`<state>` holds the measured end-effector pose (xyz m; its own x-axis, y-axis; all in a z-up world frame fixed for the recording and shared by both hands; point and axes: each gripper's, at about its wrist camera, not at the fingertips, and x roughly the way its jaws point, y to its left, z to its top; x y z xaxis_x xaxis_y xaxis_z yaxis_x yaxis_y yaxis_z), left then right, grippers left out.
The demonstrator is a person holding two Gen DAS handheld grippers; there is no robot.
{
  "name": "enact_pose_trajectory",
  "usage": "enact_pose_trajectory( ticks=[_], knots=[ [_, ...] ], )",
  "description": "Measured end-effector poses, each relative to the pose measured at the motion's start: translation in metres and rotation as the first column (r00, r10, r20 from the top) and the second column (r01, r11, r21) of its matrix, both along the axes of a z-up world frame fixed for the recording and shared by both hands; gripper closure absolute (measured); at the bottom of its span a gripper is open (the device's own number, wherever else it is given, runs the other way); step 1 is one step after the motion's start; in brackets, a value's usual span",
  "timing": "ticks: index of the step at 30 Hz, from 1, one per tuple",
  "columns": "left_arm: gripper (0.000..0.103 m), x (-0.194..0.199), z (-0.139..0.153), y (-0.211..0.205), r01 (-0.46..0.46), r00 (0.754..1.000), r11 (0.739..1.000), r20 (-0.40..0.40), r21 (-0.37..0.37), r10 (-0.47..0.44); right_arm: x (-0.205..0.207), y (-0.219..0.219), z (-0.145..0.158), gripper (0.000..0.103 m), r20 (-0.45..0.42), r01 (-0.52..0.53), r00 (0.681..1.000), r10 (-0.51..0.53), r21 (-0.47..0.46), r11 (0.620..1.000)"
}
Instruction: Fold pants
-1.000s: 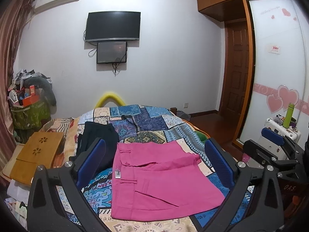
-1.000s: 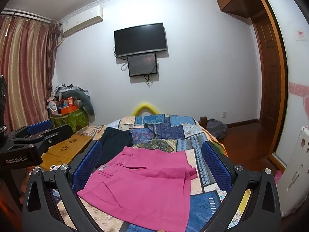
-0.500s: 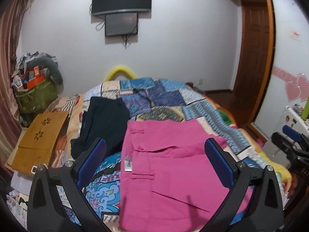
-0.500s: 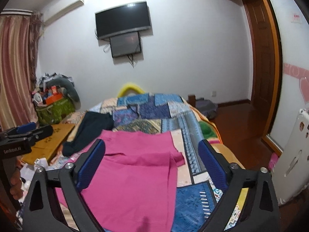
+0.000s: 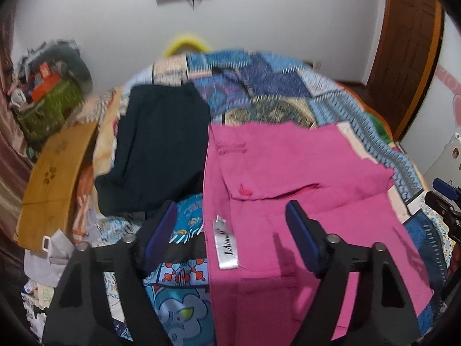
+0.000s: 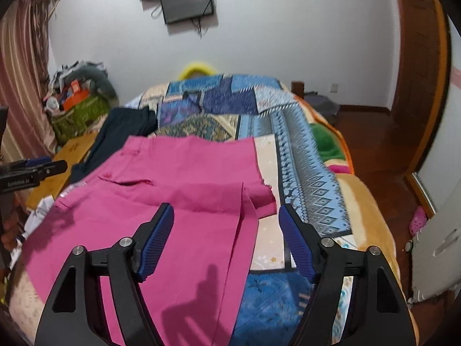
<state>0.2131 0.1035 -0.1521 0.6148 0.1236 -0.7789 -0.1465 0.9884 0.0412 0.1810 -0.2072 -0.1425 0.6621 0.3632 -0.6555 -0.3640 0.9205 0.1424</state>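
Pink pants (image 5: pixel 288 178) lie spread flat on the patchwork bedspread (image 5: pixel 276 86), with a white label (image 5: pixel 226 245) at their left edge. My left gripper (image 5: pixel 230 219) is open and empty, low over the pants' left edge by the label. In the right wrist view the pants (image 6: pixel 173 190) fill the lower left, with a small folded flap (image 6: pixel 259 196) at their right edge. My right gripper (image 6: pixel 226 222) is open and empty, just above that right edge. The other gripper shows at the left edge of the right wrist view (image 6: pixel 31 170).
A dark folded garment (image 5: pixel 155 150) lies on the bed left of the pants. A wooden lap desk (image 5: pixel 54 173) and clutter sit off the bed's left side. A green basket (image 6: pixel 77 115) stands by the wall. A white board (image 6: pixel 438 248) leans at the right.
Both grippers have moved forward and down toward the pants. The pants now fill more of both views and the wall TV has slid up out of the left view.
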Motion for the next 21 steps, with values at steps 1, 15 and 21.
enact_pose_trajectory(
  ticks=[1,15,21],
  knots=[
    [0.034,0.005,-0.005,0.003,-0.001,1.0,1.0,-0.025,-0.01,0.0,0.005,0.0,-0.004,0.033,-0.018,-0.012,1.0,0.012,-0.005,1.0],
    [0.053,0.061,-0.055,0.01,0.102,0.95,0.987,-0.281,-0.128,-0.134,0.066,-0.001,-0.04,0.057,-0.219,-0.07,0.972,0.079,0.049,0.996],
    [0.077,0.074,-0.062,0.016,0.109,0.938,0.979,-0.307,-0.17,-0.158,0.077,0.006,-0.046,0.065,-0.232,-0.109,0.966,0.11,0.016,0.994]
  ],
)
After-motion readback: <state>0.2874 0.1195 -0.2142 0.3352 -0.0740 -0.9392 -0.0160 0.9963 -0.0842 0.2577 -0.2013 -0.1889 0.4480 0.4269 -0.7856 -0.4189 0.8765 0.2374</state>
